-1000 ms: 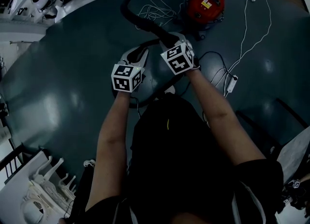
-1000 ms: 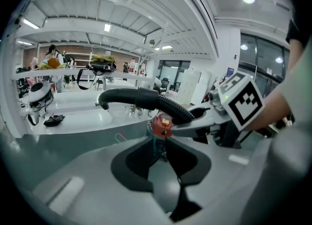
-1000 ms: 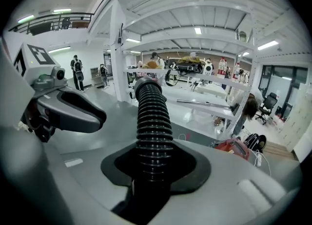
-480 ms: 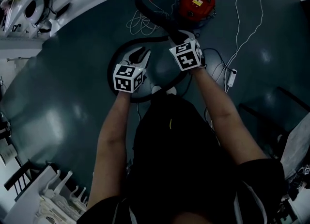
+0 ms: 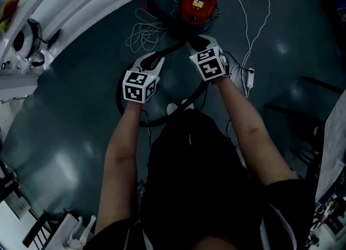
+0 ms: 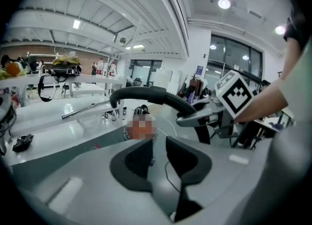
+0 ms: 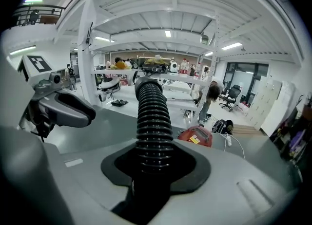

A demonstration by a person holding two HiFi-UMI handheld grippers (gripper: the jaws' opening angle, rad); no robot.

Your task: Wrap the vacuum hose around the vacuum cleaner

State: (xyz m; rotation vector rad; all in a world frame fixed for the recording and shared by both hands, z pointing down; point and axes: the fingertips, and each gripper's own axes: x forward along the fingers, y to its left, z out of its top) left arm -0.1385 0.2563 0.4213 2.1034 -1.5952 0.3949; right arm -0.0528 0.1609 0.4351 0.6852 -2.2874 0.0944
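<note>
Black ribbed vacuum hose (image 7: pixel 153 121) runs up between the jaws of the right gripper (image 7: pixel 155 159), which pinch it a little short of the round red vacuum cleaner (image 5: pixel 198 4) standing on the dark grey floor (image 5: pixel 70 97). Back from that grip, the hose loops across the floor in front of the person. The left gripper (image 6: pixel 158 153) hangs beside the right one, its jaws slightly parted on nothing.
</note>
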